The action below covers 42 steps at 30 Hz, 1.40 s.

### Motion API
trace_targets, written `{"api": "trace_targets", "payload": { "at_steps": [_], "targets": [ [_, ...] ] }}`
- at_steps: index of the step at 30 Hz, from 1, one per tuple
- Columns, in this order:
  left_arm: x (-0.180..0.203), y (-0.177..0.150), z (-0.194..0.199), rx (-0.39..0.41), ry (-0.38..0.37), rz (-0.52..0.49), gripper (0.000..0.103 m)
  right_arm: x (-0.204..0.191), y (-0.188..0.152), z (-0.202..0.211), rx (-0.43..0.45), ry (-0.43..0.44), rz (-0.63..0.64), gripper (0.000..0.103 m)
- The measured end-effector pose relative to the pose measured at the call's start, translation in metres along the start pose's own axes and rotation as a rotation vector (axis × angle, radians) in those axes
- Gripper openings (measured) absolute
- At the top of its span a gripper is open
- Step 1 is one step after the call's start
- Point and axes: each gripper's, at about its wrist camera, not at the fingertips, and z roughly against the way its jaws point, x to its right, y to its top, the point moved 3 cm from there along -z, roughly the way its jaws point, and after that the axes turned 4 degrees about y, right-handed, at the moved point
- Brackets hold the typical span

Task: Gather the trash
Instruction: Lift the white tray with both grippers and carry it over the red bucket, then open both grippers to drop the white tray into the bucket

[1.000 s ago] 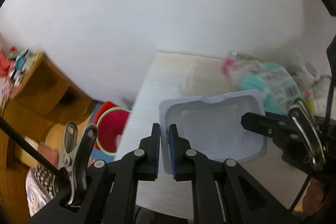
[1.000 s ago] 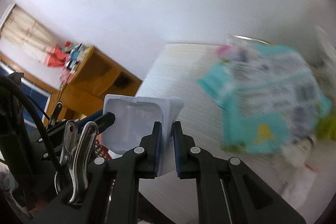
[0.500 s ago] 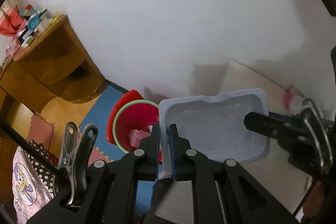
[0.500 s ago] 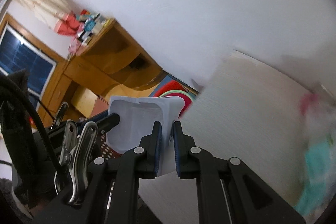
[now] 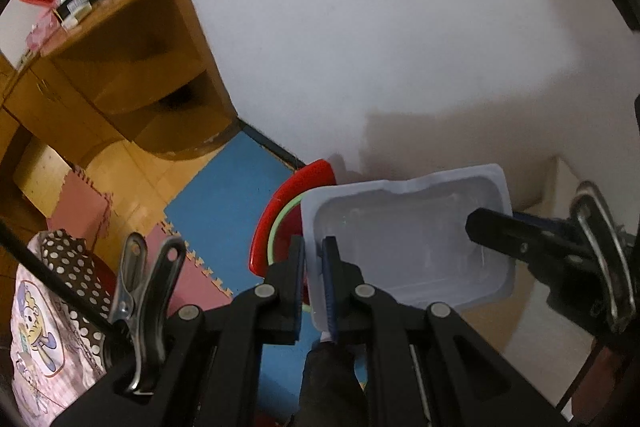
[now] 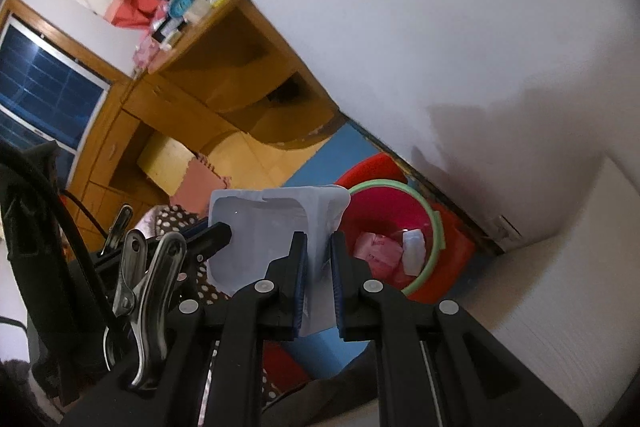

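Both tools have swung away from the worktop since a second ago. Back then the white plastic tray [image 5: 408, 247] hung over the worktop, with a pile of bright wrappers close by. Now the tray hangs out past the worktop's edge, over the floor, and the wrappers are gone from view.

The left tool [image 5: 314, 279] is pinched tight on one short end of the tray. The right tool [image 6: 318, 267] is pinched tight on the other end. So the tray is held up in the air between them, open side up, and it looks empty inside.

Under and just behind the tray sits the red bucket [image 6: 400, 223] with a green ring around its top. It stands on the blue floor mat [image 5: 224, 195] next to the white wall [image 5: 400, 27]. Some trash is already in it: a pink wrapper [image 6: 378, 249] and a small white piece [image 6: 412, 247].

So part of the job looks done, because a few things are in the bucket. The tray is picked up and carried most of the way. It is not in the bucket yet. What is left, I think, is to bring it right over the bucket and let go with both tools. More trash may wait on the worktop [image 6: 560, 287], but that part cannot be seen now.
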Motion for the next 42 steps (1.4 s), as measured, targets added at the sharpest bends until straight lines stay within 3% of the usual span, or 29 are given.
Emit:
{"api": "trace_targets", "payload": {
  "at_steps": [8,16,24,31,37,42],
  "targets": [
    [-0.025,0.004,-0.079,-0.082,-0.064,0.05,0.01,-0.002,0.025,-0.072,-0.104,-0.073,0.013,0.013],
    [-0.038,-0.004,-0.178,-0.178,-0.028,0.126,0.012,0.017,0.044,-0.17,-0.232,-0.167,0.01,0.013],
    [-0.046,-0.023,-0.27,-0.253,-0.034,0.192,0.012,0.052,0.052,-0.259,-0.341,-0.208,0.048,0.013],
    [-0.037,-0.037,-0.31,-0.278,-0.039,0.196,0.011,0.075,0.041,-0.319,-0.453,-0.281,0.141,0.013],
    [-0.033,-0.042,-0.323,-0.284,-0.015,0.196,0.012,0.092,0.026,-0.34,-0.516,-0.291,0.141,0.013],
    [-0.03,-0.042,-0.32,-0.287,-0.004,0.197,0.028,0.098,0.018,-0.345,-0.507,-0.26,0.103,0.015]
  ]
}}
